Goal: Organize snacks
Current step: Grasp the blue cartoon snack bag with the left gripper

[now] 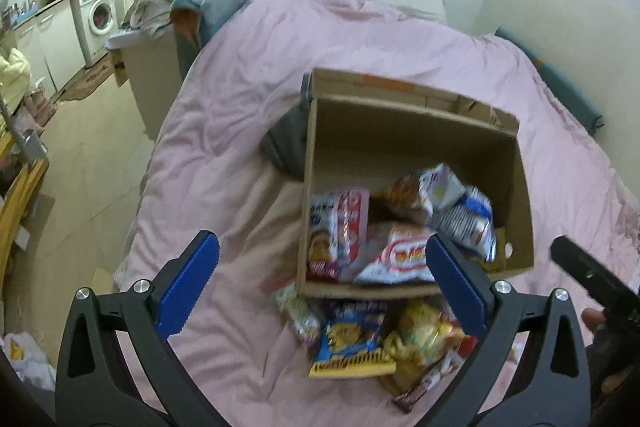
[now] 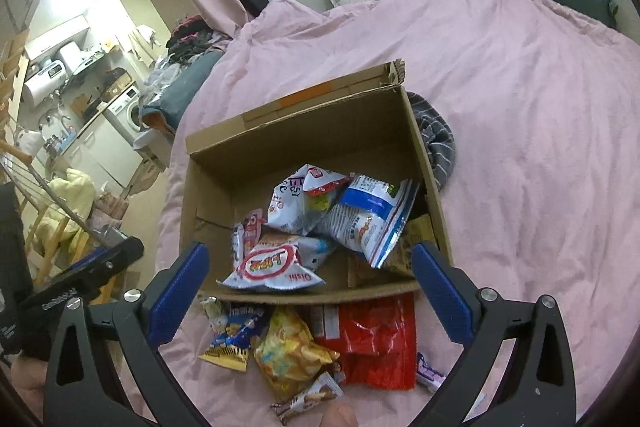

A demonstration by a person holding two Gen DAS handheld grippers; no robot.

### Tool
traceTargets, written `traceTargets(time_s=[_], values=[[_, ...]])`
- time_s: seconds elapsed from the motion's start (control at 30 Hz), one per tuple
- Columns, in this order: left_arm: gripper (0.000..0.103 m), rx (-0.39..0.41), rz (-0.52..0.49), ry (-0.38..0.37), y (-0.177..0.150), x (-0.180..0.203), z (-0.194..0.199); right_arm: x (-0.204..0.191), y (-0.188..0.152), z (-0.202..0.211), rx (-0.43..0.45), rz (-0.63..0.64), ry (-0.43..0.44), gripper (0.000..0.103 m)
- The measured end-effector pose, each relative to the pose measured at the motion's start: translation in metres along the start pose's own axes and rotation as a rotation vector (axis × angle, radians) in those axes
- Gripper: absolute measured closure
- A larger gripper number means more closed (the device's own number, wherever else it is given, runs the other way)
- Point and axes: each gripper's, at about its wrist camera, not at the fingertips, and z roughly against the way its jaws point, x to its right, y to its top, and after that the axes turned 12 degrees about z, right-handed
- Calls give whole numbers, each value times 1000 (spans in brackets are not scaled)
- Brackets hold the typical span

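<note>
1. Cardboard box (image 2: 224,163) sits open-topped on the pink duvet (image 2: 520,99), flaps up, orange tape strip on the far flap. Partly filled with crumpled snack bags, mostly white/blue/red, lying loose.
2. More snacks on the duvet just in front of the box's near wall: blue-yellow bag (image 2: 236,335), yellow bag (image 2: 288,351), red bag (image 2: 376,339), a brown-white wrapped bar (image 2: 308,397) nearest the camera.
3. Left gripper (image 1: 322,285): jaws spread wide, nothing between the blue pads; box's near-left corner and the loose pile show in the gap.
4. Right gripper (image 2: 310,289): jaws also spread wide, empty, straddling the box's near wall.
5. Right wrist only: red bag in full, striped grey cloth (image 2: 436,143) touching the box's right side, a fingertip at the bottom edge.
6. Left wrist only: washing machine (image 1: 98,15) and counter seen clearly, floor beside the bed. Frame is motion-blurred, so pack labels unreadable there.
</note>
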Motion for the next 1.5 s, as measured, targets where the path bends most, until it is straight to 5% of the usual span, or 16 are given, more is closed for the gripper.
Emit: traceTargets(time_s=[0.43,0.73,0.9,1.23,1.37,1.5], values=[[1,-128,-97,33,-55,-2,1,-10,-40,9,-113,85,-12,0],[1,-278,26,53,-74,-19,-24,29,-60,9,-195,-55,-50,0],[1,-376,51,5,-90,0,-42,39,-62,6,-211,-100,-49,0],[2,-304,-5,115,-78,6,-73,52,-63,5,-220,-149,-42,0],[30,-424,1,64,-76,8,-98,53,-61,0,-228,-154,-33,0],[46,-471,-15,47,-85,14,-108,53,-61,-4,-240,-157,-30,0]])
